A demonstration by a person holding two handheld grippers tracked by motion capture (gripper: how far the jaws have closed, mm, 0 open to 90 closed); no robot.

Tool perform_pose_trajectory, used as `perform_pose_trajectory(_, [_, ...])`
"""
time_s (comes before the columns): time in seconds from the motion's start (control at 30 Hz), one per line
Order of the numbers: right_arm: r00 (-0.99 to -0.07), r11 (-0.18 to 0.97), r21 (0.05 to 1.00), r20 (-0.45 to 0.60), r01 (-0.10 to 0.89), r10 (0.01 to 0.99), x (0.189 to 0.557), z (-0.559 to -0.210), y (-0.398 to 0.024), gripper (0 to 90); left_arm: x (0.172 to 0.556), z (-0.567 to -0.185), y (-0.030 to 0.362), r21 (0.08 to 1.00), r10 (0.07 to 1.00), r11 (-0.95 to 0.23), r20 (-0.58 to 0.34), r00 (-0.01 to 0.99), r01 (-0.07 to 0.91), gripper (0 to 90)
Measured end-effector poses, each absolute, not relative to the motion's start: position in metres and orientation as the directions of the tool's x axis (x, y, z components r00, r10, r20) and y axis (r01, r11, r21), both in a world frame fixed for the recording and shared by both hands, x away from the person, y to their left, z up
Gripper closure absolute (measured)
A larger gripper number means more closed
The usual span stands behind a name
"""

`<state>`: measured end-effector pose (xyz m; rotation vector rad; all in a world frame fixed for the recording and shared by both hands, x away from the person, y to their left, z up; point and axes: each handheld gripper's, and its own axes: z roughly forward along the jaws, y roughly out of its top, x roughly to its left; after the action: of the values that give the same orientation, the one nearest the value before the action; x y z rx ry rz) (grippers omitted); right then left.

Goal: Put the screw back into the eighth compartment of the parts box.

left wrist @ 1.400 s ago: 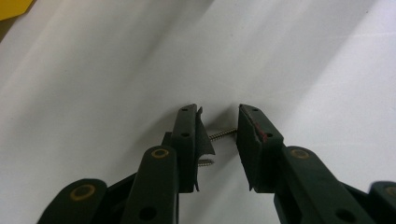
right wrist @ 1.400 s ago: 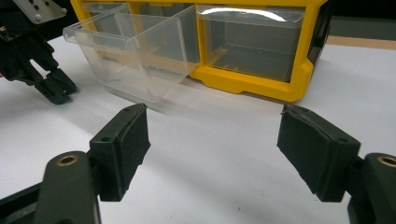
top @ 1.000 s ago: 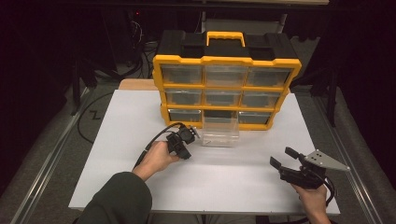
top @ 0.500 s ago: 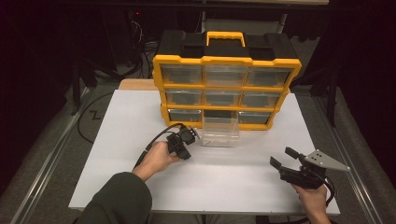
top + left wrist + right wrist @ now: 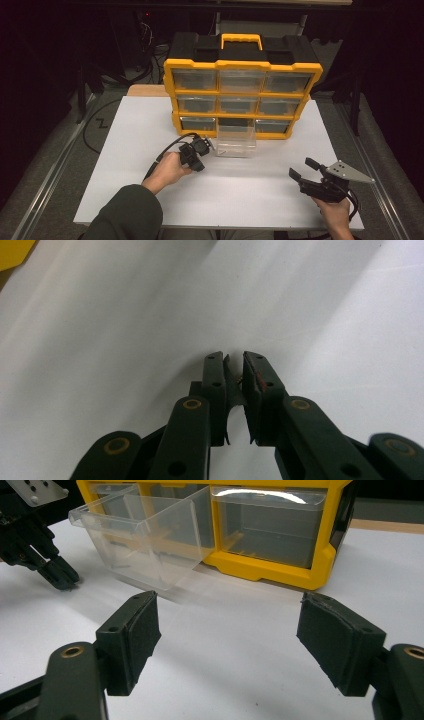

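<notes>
- here, the left gripper point(image 5: 200, 150) sits tip-down on the white table point(image 5: 125, 150), just left of the clear drawer point(image 5: 236, 141) pulled from the yellow organizer point(image 5: 240, 95).
- its jaws have just been closing, nearly together around a small dark bit point(image 5: 239, 381); contact unclear.
- right gripper point(image 5: 302, 170) gapes, near right.

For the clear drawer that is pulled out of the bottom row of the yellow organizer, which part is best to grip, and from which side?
Probably the front wall of the clear drawer, near its top lip, approached from the front, the person's side. It sticks out of the yellow organizer toward the person, so that wall stands free, thin enough for the jaws. The open right tool faces it; the left tool is beside its left corner.
</notes>
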<state>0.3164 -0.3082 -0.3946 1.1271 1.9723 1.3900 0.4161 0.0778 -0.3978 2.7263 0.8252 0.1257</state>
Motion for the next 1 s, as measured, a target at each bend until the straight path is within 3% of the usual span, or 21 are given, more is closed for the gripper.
perform_pose_trajectory(0.33, [-0.550,0.147,0.924,0.077,0.353,0.832,0.3165,-0.3947,-0.3081,26.2,0.4167,-0.3968,0.0778,0.316,0.549,-0.794,0.007,0.836,0.519,86.7])
perform_pose_trajectory(0.47, [-0.550,0.147,0.924,0.077,0.352,0.832,0.3164,-0.3947,-0.3082,26.3,0.4172,-0.3980,0.0798,0.307,0.555,-0.792,0.003,0.832,0.528,79.4])
perform_pose_trajectory(0.63, [-0.548,0.149,0.924,0.075,0.353,0.833,0.3165,-0.3947,-0.3082,26.2,0.4155,-0.3993,0.0774,0.300,0.544,-0.802,0.009,0.839,0.517,77.3])
perform_pose_trajectory(1.0, [-0.550,0.148,0.924,0.076,0.352,0.831,0.3163,-0.3946,-0.3080,26.3,0.4143,-0.4002,0.0749,0.298,0.530,-0.814,0.027,0.848,0.499,85.4])
